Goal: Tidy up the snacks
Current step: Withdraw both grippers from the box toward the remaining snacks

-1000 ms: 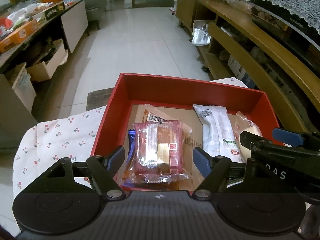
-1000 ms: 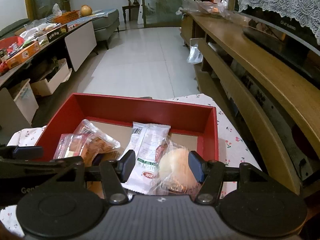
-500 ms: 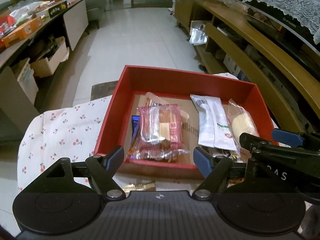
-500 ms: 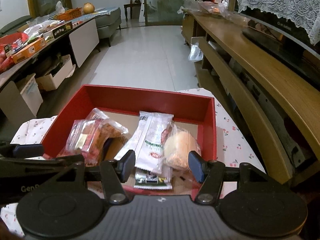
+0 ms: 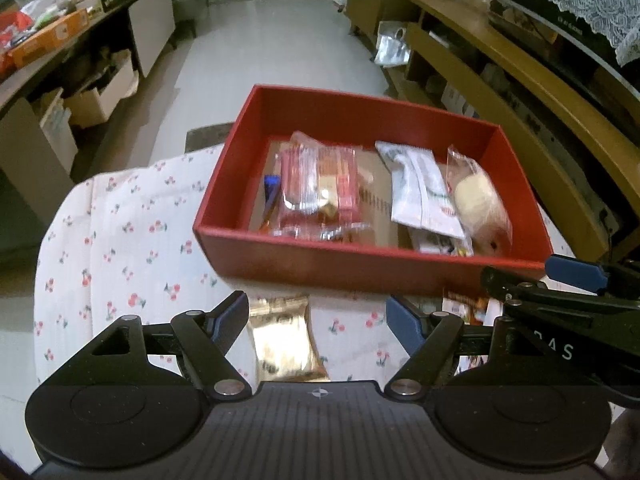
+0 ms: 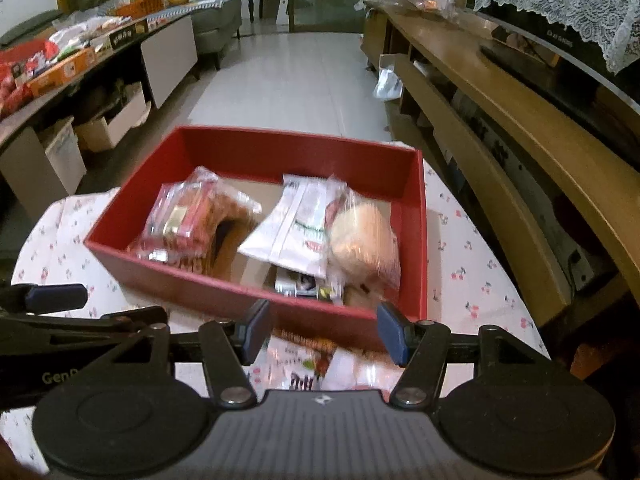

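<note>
A red box sits on a cherry-print cloth. Inside lie a pink-wrapped snack, a white packet and a bagged round bun. A gold packet rests on the cloth in front of the box, between the fingers of my open left gripper, untouched. My right gripper is open above a white and orange snack packet lying before the box. Its fingers also show at the right of the left wrist view.
The cherry-print cloth covers a small round table. A long wooden shelf unit runs along the right. A cluttered counter with boxes beneath stands at the left. Pale tiled floor stretches beyond the box.
Both grippers have drawn back from over the box toward its near side. The gold packet and the white and orange packet on the cloth have come into view.
</note>
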Tool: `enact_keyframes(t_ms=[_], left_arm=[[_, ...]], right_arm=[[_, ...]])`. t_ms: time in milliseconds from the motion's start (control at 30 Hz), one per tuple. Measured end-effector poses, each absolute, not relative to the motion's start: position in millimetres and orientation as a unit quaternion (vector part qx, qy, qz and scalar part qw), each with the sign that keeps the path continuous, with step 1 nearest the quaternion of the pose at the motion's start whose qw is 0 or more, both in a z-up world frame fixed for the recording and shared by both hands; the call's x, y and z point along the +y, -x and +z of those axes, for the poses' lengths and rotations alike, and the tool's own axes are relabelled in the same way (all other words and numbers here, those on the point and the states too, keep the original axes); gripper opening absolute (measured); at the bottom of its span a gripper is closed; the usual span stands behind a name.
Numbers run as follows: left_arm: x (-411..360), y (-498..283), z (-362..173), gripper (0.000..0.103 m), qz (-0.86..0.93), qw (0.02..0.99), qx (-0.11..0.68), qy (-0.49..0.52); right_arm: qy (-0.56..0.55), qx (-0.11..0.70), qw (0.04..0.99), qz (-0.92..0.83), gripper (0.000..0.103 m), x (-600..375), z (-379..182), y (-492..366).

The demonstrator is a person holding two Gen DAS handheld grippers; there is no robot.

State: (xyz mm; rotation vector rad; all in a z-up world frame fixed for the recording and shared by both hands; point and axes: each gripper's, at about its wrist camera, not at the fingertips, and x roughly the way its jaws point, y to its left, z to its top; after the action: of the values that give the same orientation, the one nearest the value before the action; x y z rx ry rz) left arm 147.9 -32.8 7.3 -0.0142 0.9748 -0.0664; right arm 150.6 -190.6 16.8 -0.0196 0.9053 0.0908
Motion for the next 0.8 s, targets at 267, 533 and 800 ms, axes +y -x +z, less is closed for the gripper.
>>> enact_keyframes(t_ms=[267, 533, 800], left_arm=[[-28, -138, -8, 0.082, -0.031, 0.871, 0.49, 0.009], [-14, -148, -30, 0.084, -0.006, 0.853, 0.521, 0.032], [-15, -171, -50, 0.083, 0.013, 0.843, 0.535, 0.046]], right_arm=[[0.025, 0.459, 0.886, 0.05, 0.072, -187, 4, -138], [0.014, 0.463, 0.884, 0.068, 0.074, -190, 7, -136], [0.009, 0.466, 0.882, 0.068, 0.074, -198, 7, -138]])
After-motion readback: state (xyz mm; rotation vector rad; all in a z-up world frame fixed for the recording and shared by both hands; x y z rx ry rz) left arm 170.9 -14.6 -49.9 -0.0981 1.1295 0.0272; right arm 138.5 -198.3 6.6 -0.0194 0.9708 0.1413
